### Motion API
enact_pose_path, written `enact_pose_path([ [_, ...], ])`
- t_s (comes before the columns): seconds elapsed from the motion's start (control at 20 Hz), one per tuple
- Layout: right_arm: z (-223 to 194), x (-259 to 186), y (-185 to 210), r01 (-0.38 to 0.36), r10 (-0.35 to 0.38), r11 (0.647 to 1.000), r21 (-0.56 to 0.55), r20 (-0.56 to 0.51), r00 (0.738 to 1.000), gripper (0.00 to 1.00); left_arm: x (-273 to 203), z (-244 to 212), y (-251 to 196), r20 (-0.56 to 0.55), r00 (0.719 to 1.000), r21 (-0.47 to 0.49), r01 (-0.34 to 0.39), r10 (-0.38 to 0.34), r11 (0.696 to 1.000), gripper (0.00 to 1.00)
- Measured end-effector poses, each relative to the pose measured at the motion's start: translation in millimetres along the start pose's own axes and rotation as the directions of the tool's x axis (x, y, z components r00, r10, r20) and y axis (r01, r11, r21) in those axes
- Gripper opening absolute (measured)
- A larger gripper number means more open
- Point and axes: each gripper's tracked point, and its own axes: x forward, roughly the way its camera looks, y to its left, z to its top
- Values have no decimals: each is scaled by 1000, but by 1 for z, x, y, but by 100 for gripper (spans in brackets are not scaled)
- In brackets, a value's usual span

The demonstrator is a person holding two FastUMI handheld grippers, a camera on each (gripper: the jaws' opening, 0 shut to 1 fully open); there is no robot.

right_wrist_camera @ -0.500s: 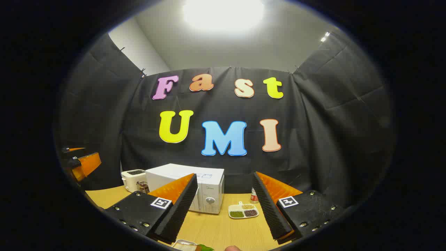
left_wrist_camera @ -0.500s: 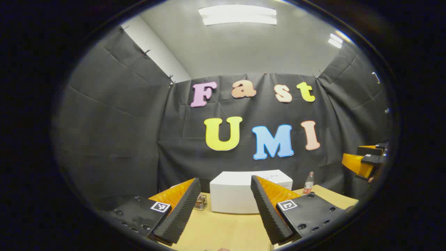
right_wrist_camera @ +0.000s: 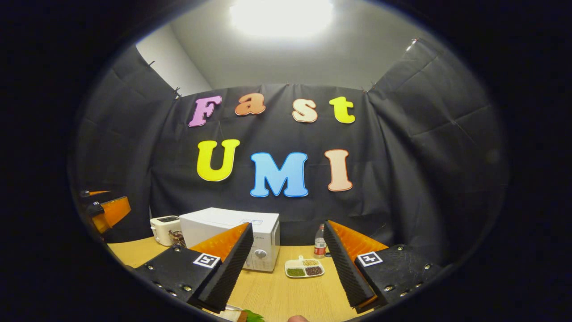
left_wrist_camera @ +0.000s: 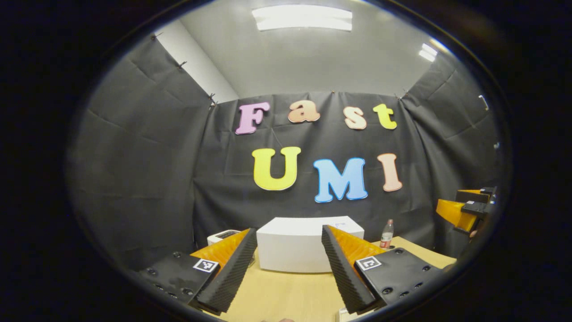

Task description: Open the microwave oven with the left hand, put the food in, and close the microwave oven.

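Observation:
A white microwave (left_wrist_camera: pixel 295 243) stands shut on the wooden table, straight ahead in the left gripper view; in the right gripper view the microwave (right_wrist_camera: pixel 223 228) sits left of centre, its dial side showing. My left gripper (left_wrist_camera: pixel 286 273) is open and empty, well short of it. My right gripper (right_wrist_camera: pixel 286 268) is open and empty too. At the bottom edge of the right gripper view, a plate with food (right_wrist_camera: pixel 243 315) peeks in below the fingers. The left gripper (right_wrist_camera: pixel 105 210) also appears far left in that view, and the right gripper (left_wrist_camera: pixel 464 210) far right in the left gripper view.
A white toaster (right_wrist_camera: pixel 164 229) and a small glass jar (right_wrist_camera: pixel 178 239) stand left of the microwave. A divided white dish of beans (right_wrist_camera: pixel 304 269) and a red-labelled bottle (right_wrist_camera: pixel 319 246) sit to its right. Bare wooden table (right_wrist_camera: pixel 277 295) lies in front.
Both views have shifted slightly: the microwave and wall sit a bit further left and lower, so both grippers have tilted or moved a little. Fingers stay open.

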Motion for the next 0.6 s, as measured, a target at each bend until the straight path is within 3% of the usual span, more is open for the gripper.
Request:
enact_pose_path([
  [0.35,-4,-3,-18,-41,41,999,16,26,999,95,0,-10,-32,-13,1000,-6,-11,11,1000,97],
  [0.6,-14,-9,-26,-34,34,999,25,10,999,96,27,-21,-56,-17,1000,16,22,-22,1000,97],
])
